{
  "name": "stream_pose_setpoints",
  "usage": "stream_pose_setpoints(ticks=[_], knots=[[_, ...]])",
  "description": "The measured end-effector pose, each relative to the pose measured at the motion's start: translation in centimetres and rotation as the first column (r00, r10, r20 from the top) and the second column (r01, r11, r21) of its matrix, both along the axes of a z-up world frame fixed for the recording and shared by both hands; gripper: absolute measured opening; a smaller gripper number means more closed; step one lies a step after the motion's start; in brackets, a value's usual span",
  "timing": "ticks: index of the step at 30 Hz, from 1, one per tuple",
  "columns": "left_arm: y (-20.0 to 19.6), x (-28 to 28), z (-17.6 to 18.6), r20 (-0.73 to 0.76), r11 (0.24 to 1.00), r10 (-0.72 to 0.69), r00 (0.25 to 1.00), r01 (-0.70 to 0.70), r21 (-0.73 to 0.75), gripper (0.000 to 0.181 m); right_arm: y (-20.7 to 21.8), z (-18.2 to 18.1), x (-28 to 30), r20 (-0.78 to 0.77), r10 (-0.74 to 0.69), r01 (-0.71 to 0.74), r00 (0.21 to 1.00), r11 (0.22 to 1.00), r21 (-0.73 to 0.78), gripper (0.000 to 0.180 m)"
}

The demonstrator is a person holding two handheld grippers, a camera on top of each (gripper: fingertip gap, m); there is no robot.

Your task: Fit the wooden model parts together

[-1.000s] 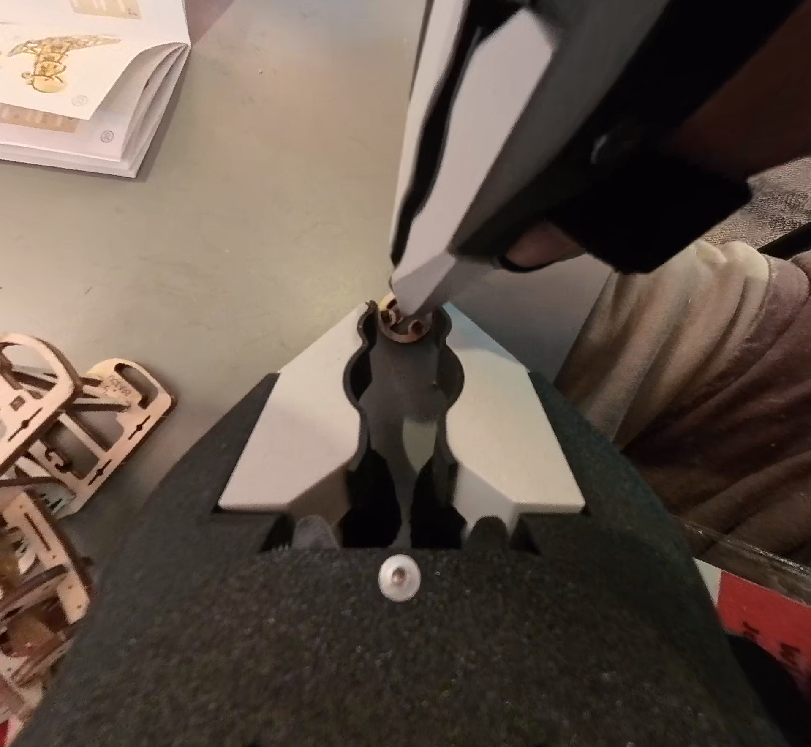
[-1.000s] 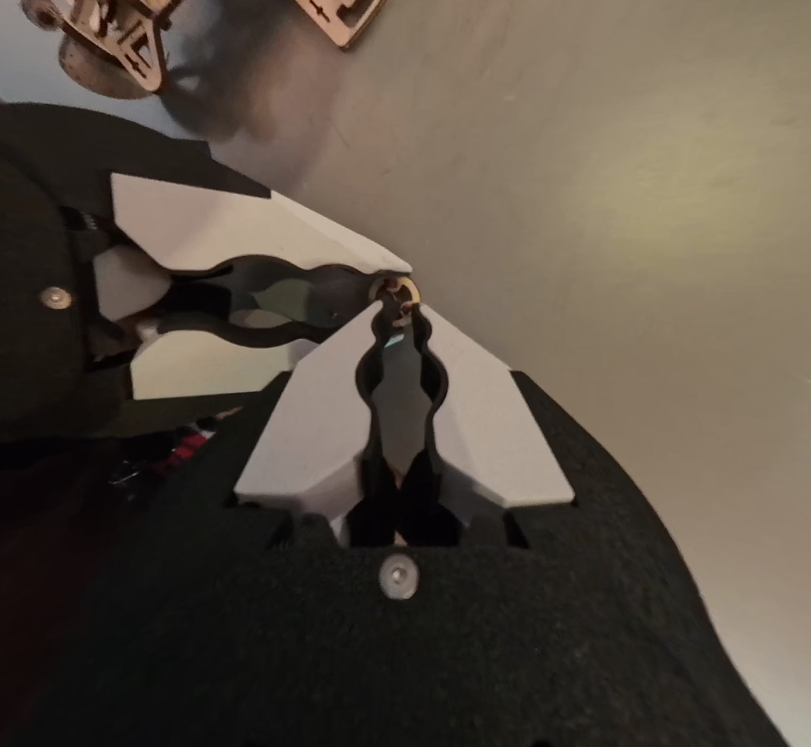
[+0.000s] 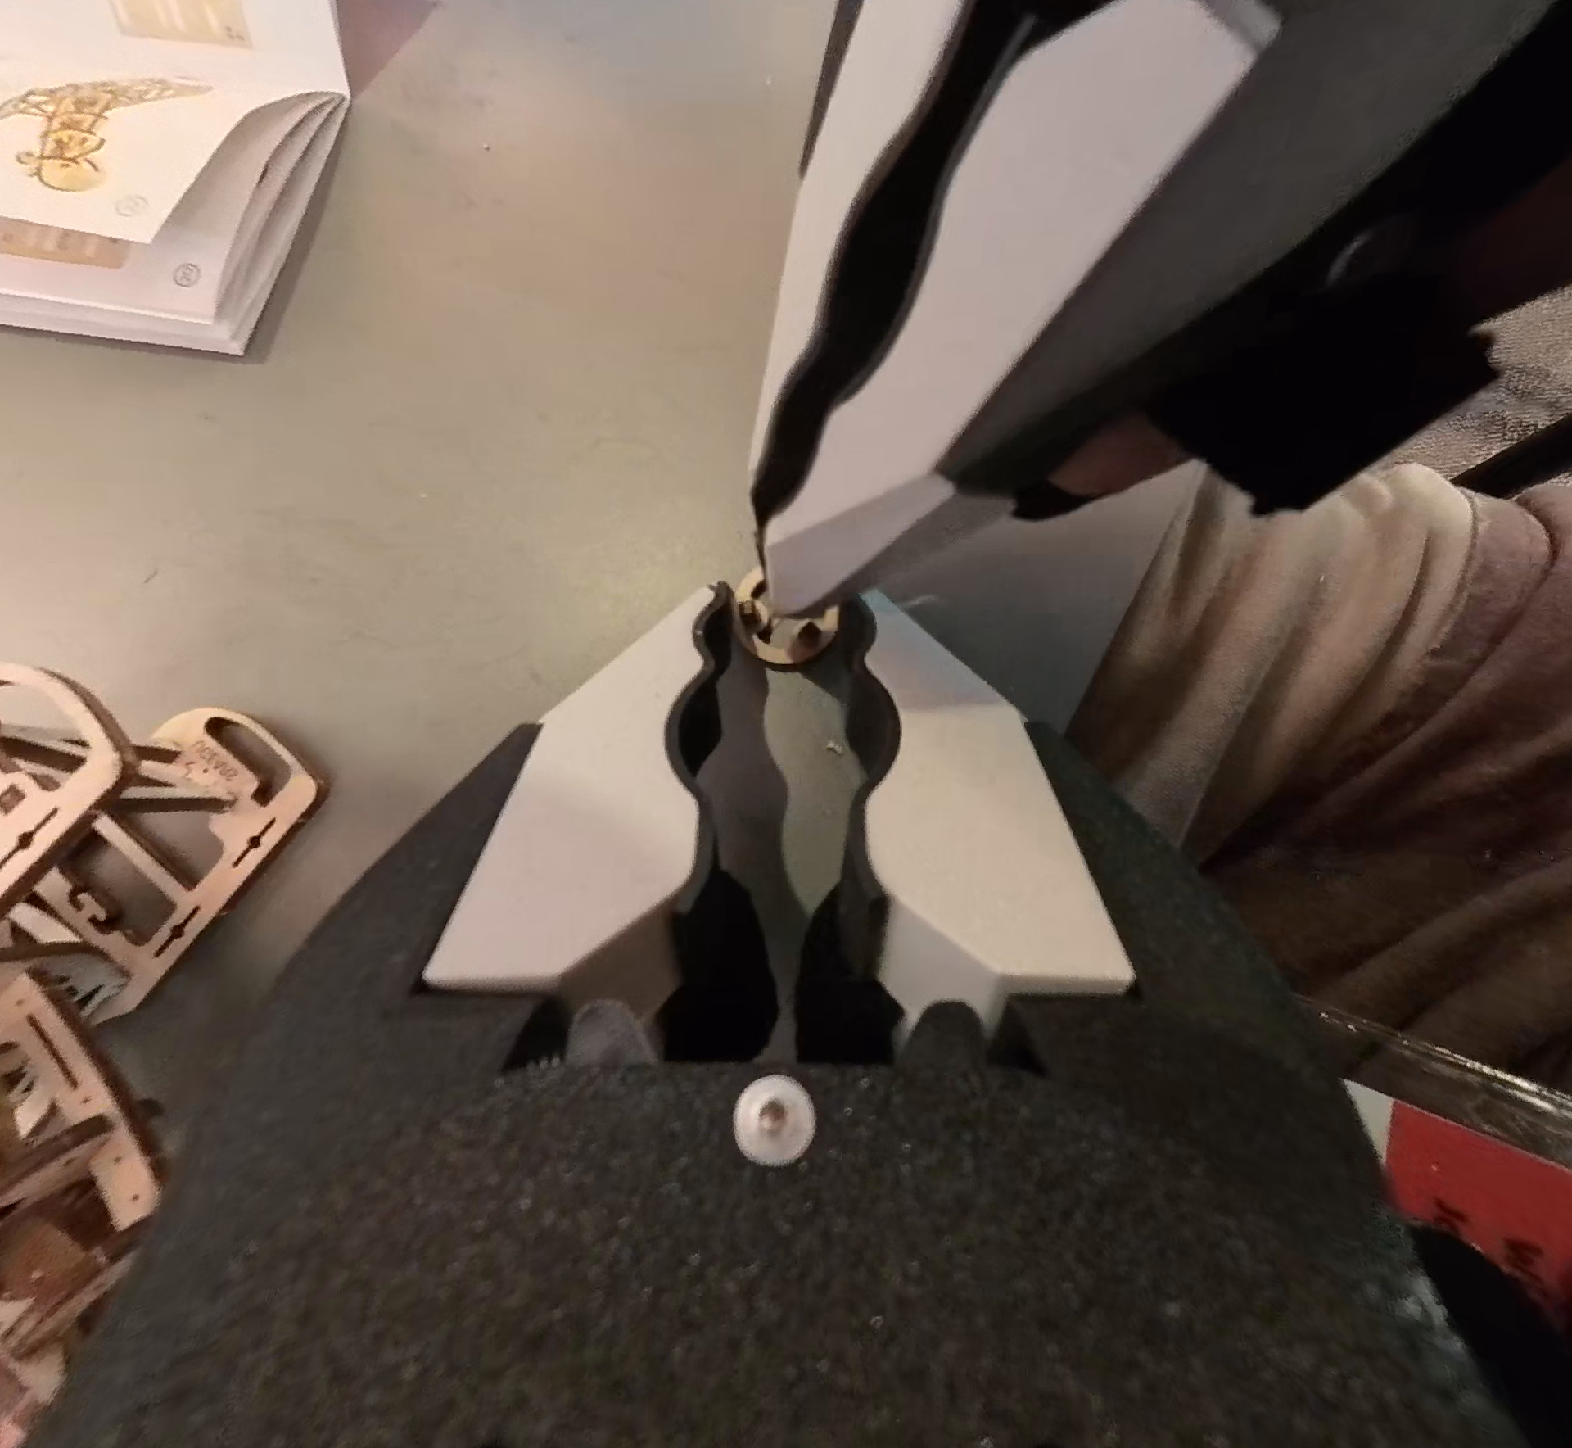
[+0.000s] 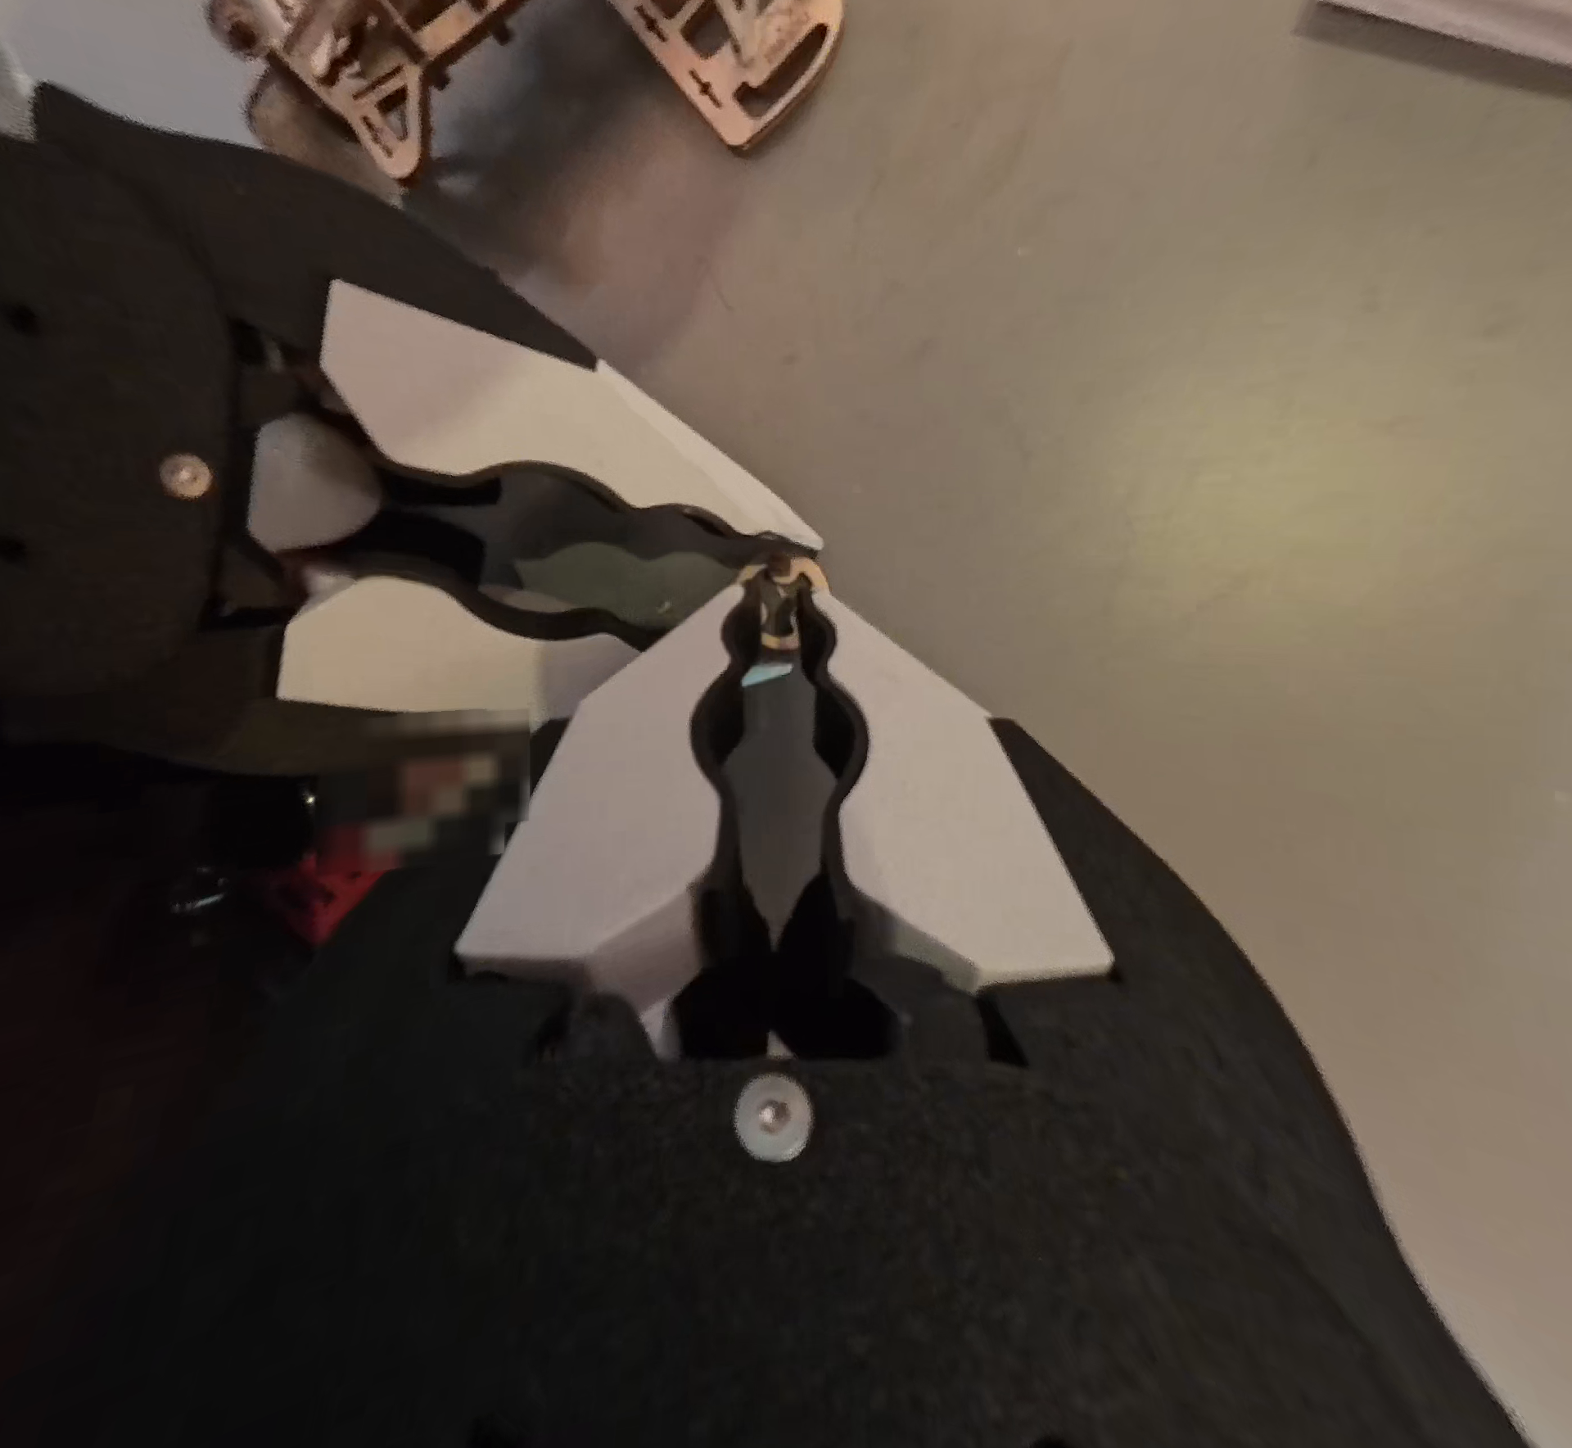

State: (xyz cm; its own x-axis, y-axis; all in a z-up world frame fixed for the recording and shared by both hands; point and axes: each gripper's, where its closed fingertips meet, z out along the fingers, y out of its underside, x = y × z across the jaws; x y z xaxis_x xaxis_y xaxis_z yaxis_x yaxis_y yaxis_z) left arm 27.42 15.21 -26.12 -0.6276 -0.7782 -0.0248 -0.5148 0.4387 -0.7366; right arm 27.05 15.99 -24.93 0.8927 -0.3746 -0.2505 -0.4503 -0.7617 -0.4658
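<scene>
My left gripper [image 3: 787,628] is shut on a small round wooden disc [image 3: 795,637] with holes, held at its fingertips above the grey table. My right gripper [image 3: 763,586] comes down from the upper right. It is shut, with its tips against the disc's left side, where a tiny wooden pin [image 3: 752,612] shows. In the right wrist view my right gripper [image 4: 778,599] pinches the pin [image 4: 776,577] inside the disc's ring [image 4: 808,575]. The left gripper [image 4: 795,546] reaches in from the left and meets it there.
A partly built wooden model [image 3: 93,854] lies at the left, and it shows at the top of the right wrist view [image 4: 553,3]. An open instruction booklet [image 3: 145,114] lies at the far left. A person's beige sleeve [image 3: 1318,726] is at the right.
Both grippers stay joined at the disc. The right gripper has tilted and pulled back a little, so its view now takes in more of the model and a corner of the booklet.
</scene>
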Motion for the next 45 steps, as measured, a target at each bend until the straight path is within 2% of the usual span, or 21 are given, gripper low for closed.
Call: stream_pose_setpoints(ticks=[3,6,10,13,19,27,33,38,45], knots=[[-0.3,-0.3,0.0,-0.006,0.998,-0.063,0.998,0.063,-0.006,0.023,-0.2,0.8,-0.7,-0.031,0.164,-0.16,0.986,0.982,0.102,0.008],[-0.2,-0.8,0.0,-0.053,0.987,-0.162,0.985,0.16,-0.034,0.023,-1.4,0.0,-0.4,0.043,0.334,-0.336,0.942,0.923,0.188,0.006],[0.0,-1.6,0.0,-0.023,0.969,-0.248,0.969,0.247,-0.025,0.023,-1.2,-0.3,-1.3,0.029,0.424,-0.414,0.905,0.862,0.293,0.007],[0.0,-1.7,0.0,-0.023,0.964,-0.264,0.964,0.264,-0.024,0.023,-0.3,0.0,-1.7,0.089,0.461,-0.463,0.883,0.822,0.332,0.006],[-0.1,-1.7,0.0,-0.026,0.965,-0.26,0.965,0.26,-0.028,0.023,-0.3,-0.2,-1.5,0.099,0.478,-0.482,0.873,0.815,0.322,0.002],[-0.1,-1.7,0.0,-0.03,0.965,-0.261,0.965,0.26,-0.035,0.024,-0.4,-0.4,-1.8,0.096,0.507,-0.515,0.857,0.831,0.212,0.002],[-0.2,-1.7,0.0,-0.033,0.966,-0.255,0.966,0.254,-0.041,0.024,-0.5,-0.3,-1.8,0.077,0.483,-0.484,0.872,0.831,0.273,0.001],[-0.3,-1.8,0.0,-0.044,0.965,-0.257,0.965,0.255,-0.056,0.024,-0.7,-0.3,-1.9,0.037,0.437,-0.416,0.899,0.825,0.382,0.001],[-0.4,-1.8,0.0,-0.051,0.964,-0.26,0.964,0.257,-0.066,0.024,-0.8,-0.4,-1.9,0.082,0.43,-0.429,0.899,0.828,0.362,0.002]])
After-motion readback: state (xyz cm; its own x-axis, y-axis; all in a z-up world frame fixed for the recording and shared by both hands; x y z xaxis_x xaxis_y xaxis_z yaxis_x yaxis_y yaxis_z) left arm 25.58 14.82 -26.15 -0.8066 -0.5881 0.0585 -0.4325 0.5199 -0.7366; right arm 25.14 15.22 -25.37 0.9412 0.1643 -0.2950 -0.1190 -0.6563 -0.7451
